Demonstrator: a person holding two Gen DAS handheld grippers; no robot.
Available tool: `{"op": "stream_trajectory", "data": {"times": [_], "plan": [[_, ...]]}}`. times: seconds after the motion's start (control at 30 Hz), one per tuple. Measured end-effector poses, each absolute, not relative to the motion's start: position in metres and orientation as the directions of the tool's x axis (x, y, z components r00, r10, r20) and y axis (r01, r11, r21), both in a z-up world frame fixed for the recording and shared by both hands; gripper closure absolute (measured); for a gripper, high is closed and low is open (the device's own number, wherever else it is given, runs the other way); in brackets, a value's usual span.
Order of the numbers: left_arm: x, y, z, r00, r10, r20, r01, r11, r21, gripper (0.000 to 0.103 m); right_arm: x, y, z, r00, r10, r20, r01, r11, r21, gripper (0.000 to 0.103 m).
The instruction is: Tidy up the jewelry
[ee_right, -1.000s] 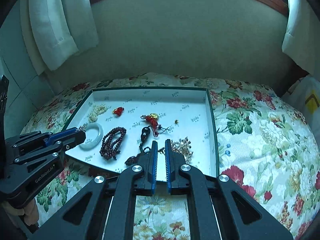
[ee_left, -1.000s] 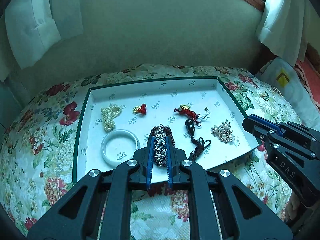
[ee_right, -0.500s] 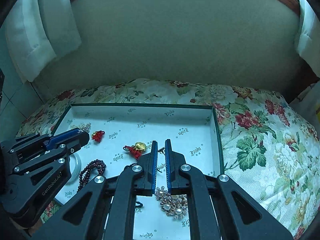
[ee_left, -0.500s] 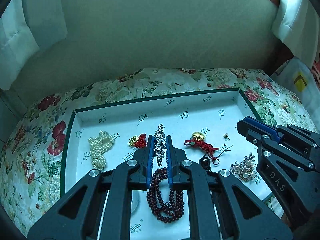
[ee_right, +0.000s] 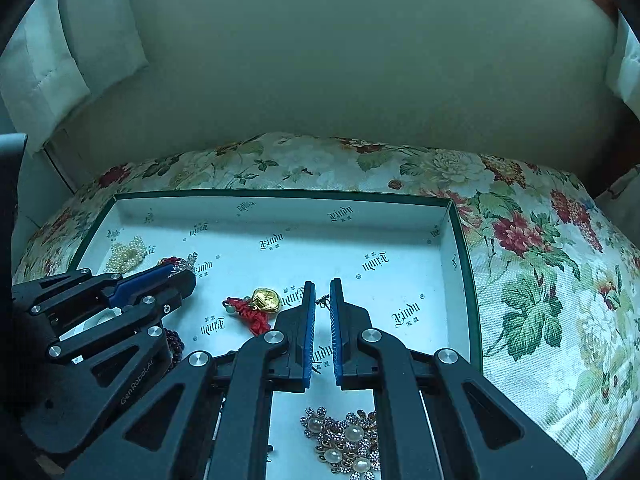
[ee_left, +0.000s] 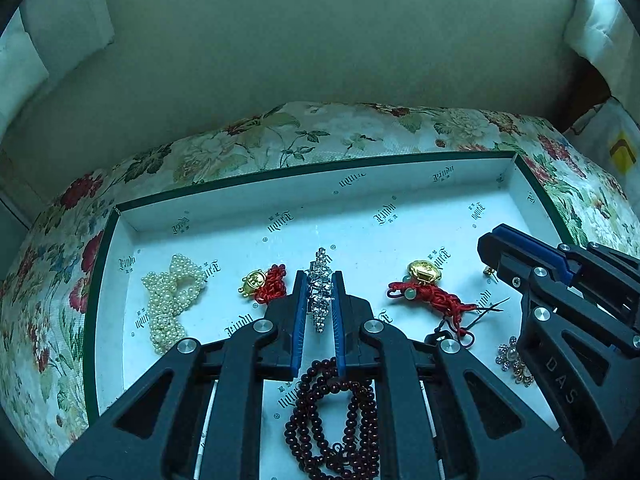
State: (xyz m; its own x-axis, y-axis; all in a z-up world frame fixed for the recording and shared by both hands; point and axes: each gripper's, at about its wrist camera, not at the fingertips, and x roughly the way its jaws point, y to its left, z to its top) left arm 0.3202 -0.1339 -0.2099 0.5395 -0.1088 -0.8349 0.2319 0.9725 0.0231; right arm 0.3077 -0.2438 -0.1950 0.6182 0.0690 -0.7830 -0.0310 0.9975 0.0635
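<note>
left wrist view: my left gripper point(ee_left: 319, 280) is clamped on a rhinestone bracelet point(ee_left: 320, 290) over the white tray point(ee_left: 400, 184).
in the tray lie a pearl bracelet point(ee_left: 172, 296), a small red knot charm point(ee_left: 268, 286), a gold-and-red charm point(ee_left: 430, 284), dark red beads point(ee_left: 336, 420) and a pearl brooch point(ee_left: 512, 360); the sparkling, spindle-shaped bracelet juts past my tips.
right wrist view: my right gripper point(ee_right: 322, 292) has its jaws slightly apart, holding nothing, beside a tiny earring point(ee_right: 322, 301), the gold-and-red charm point(ee_right: 260, 304) just left, the pearl brooch point(ee_right: 344, 444) below, on the floral cloth point(ee_right: 540, 280).
</note>
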Motion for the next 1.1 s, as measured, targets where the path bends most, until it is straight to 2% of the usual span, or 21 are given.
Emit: {"op": "stream_trajectory", "data": {"times": [0.13,0.2,0.23,0.27,0.3,0.33,0.63,0.8,1.1], "plan": [[0.32,-0.134,-0.209,0.542,-0.108,-0.833,0.234,0.972,0.026,0.086,0.309,-0.244,-0.198,0.617,0.064,-0.785,-0.019,0.998,0.066,0.095],[0.32,-0.135,-0.208,0.546,-0.105,-0.831,0.233,0.972,0.03,0.077,0.309,-0.244,-0.2,0.615,0.059,-0.786,-0.015,0.998,0.063,0.092],[0.32,-0.135,-0.207,0.55,-0.102,-0.829,0.231,0.972,0.034,0.068,0.309,-0.243,-0.201,0.615,0.058,-0.787,-0.015,0.998,0.062,0.085],[0.319,-0.134,-0.206,0.555,-0.102,-0.826,0.229,0.973,0.033,0.066,0.308,-0.243,-0.201,0.616,0.058,-0.786,-0.014,0.998,0.063,0.078],[0.319,-0.134,-0.205,0.559,-0.1,-0.823,0.226,0.974,0.036,0.066,0.307,-0.243,-0.202,0.62,0.053,-0.783,-0.01,0.998,0.06,0.064],[0.319,-0.133,-0.204,0.562,-0.096,-0.821,0.221,0.975,0.038,0.065,0.306,-0.243,-0.202,0.626,0.043,-0.779,-0.001,0.999,0.054,0.06],[0.314,-0.127,-0.201,0.572,-0.087,-0.815,0.204,0.978,0.039,0.053,0.299,-0.243,-0.203,0.629,0.039,-0.776,0.007,0.998,0.056,0.059],[0.306,-0.124,-0.193,0.587,-0.09,-0.804,0.199,0.979,0.036,0.052,0.29,-0.241,-0.198,0.639,0.033,-0.768,0.009,0.999,0.051,0.059],[0.26,-0.11,-0.172,0.618,-0.104,-0.78,0.177,0.984,0.009,0.041,0.25,-0.236,-0.183,0.645,0.041,-0.763,0.016,0.998,0.067,0.059]]}}
